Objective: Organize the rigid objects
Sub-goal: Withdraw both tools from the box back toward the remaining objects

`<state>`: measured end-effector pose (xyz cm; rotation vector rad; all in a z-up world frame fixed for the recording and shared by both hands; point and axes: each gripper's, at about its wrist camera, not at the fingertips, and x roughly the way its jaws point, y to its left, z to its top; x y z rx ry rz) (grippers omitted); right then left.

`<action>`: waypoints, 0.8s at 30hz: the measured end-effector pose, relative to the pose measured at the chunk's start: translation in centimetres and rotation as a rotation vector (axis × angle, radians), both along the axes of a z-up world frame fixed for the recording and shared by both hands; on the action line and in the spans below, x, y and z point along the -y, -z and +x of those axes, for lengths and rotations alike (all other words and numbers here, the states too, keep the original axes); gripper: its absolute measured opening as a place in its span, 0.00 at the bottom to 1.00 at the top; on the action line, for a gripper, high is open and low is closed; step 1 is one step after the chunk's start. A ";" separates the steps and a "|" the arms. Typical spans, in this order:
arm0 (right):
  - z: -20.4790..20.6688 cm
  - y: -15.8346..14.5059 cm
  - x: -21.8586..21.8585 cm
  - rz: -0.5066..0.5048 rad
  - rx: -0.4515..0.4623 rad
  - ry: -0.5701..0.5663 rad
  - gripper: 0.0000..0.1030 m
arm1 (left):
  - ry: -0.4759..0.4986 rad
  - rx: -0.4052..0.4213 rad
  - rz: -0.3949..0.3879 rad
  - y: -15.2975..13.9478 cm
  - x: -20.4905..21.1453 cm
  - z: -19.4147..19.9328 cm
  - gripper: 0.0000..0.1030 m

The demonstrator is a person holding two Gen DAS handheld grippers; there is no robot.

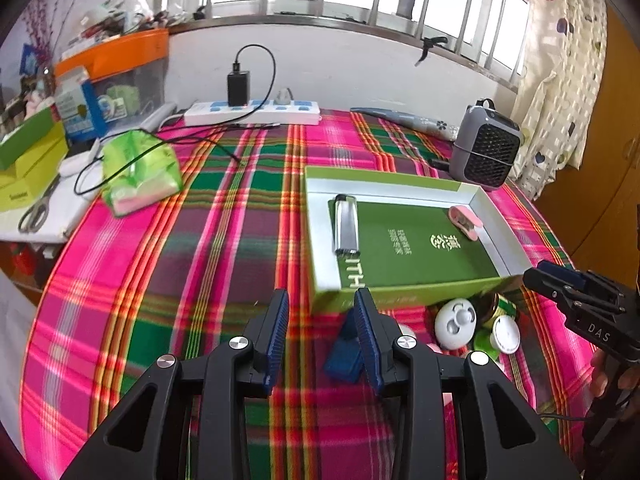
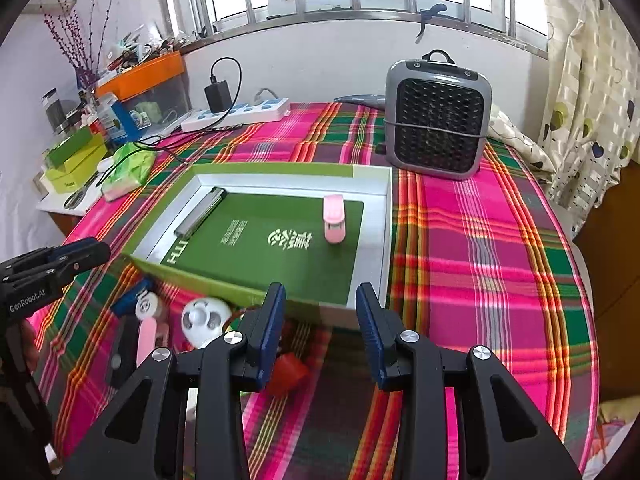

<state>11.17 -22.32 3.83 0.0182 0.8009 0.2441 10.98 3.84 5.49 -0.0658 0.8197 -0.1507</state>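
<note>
Left gripper (image 1: 322, 314) hangs over the plaid tablecloth (image 1: 208, 240), jaws apart, nothing between the blue pads. The log-free eye says empty: only cloth shows in the gap. Just behind its right finger lies a small blue block (image 1: 344, 356), at the near edge of the green box (image 1: 400, 298).

Right gripper (image 2: 320, 308) hovers at the same near edge of the green box (image 2: 256, 292), jaws apart too, pads gripping nothing. A red piece (image 2: 288, 372) sits on the cloth under its left finger.

Now the box, our landmark. Inside it, along its left side, a silver lighter (image 1: 346, 226) lies flat; near its far right corner rests a pink clip-like thing (image 1: 465, 222).

Outside the box, huddled against its near wall: a white round fan-like gadget (image 1: 456, 322), a white-lidded green container (image 1: 505, 334), and a pink stick-shaped item (image 2: 146, 340).

Beyond the box, at its far right, stands a grey heater (image 2: 438, 120). Far left of the box, a green tissue pack (image 1: 140, 170) and a white power strip (image 1: 252, 114).
</note>
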 end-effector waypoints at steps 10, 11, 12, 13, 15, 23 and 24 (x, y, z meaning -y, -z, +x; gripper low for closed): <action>-1.8 1.3 0.0 0.005 -0.015 -0.018 0.37 | 0.031 -0.027 -0.017 0.9 0.3 -2.7 0.35; -2.0 1.4 0.1 0.009 -0.015 -0.017 0.37 | 0.045 -0.028 -0.018 0.9 0.7 -3.1 0.36; -2.1 1.5 0.2 0.013 -0.016 -0.015 0.37 | 0.057 -0.029 -0.020 1.0 1.1 -3.4 0.37; -2.2 1.6 0.2 0.017 -0.016 -0.014 0.37 | 0.072 -0.032 -0.022 1.0 1.6 -3.7 0.38; -2.5 1.6 0.4 0.025 -0.014 -0.011 0.37 | 0.099 -0.043 -0.024 1.3 2.6 -4.3 0.39; -3.2 1.6 0.9 0.046 -0.006 -0.008 0.37 | 0.138 -0.056 0.017 2.0 4.9 -5.6 0.41; -3.3 1.6 0.9 0.046 -0.005 -0.009 0.37 | 0.140 -0.060 0.020 2.2 5.0 -5.6 0.41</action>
